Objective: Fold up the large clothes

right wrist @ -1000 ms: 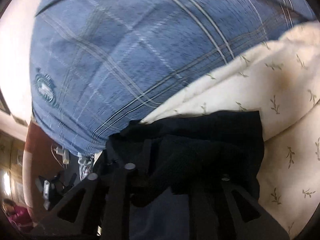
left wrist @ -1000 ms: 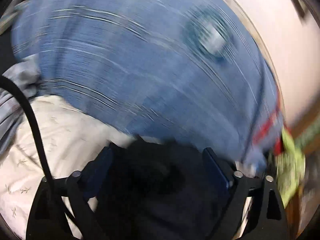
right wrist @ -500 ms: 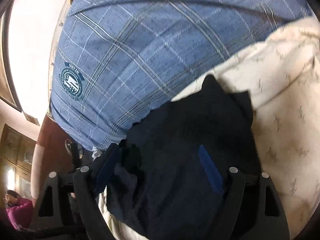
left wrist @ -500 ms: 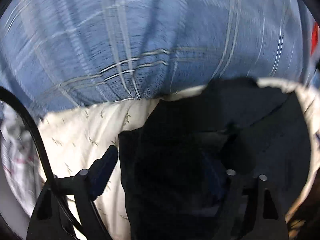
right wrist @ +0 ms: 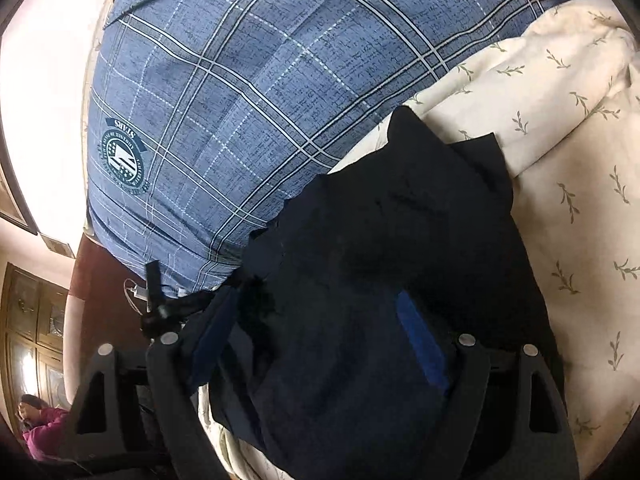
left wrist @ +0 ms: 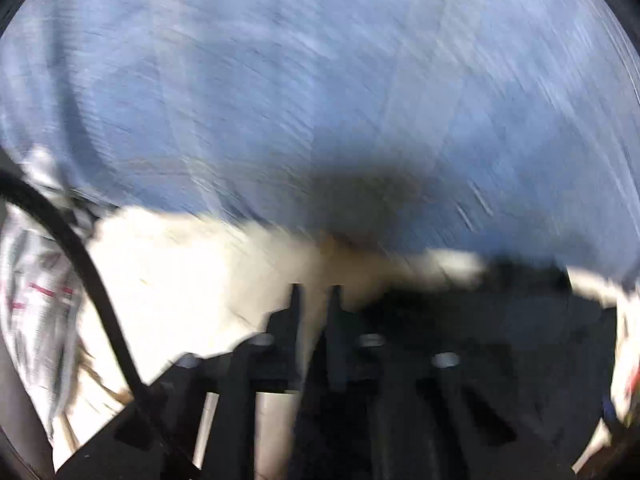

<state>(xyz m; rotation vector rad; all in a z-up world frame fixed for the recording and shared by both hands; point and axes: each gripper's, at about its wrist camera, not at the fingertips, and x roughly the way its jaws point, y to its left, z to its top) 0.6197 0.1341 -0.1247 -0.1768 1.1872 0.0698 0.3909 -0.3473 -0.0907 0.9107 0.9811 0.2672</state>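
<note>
A dark navy garment (right wrist: 380,264) lies bunched on cream leaf-print bedding (right wrist: 572,168). In the right wrist view my right gripper (right wrist: 320,332) stands wide open over it. The cloth runs between and under the blue pads (right wrist: 420,344), which do not press on it. The left wrist view is heavily blurred. There my left gripper (left wrist: 316,294) points steeply down, its two fingertips drawn close together over the cream bedding (left wrist: 192,272). The dark garment (left wrist: 500,320) lies just to their right; nothing shows between the fingertips.
A blue plaid bedcover (right wrist: 248,92) with a round crest fills the far side in both views. A black cable (left wrist: 84,272) crosses the left wrist view at left, beside grey-white cloth (left wrist: 36,292). A person in a pink top (right wrist: 40,428) sits at the lower left.
My right jaws have opened and let go of the dark garment. My left jaws have shut, and that gripper has tipped downward and swung left off the garment onto the cream bedding.
</note>
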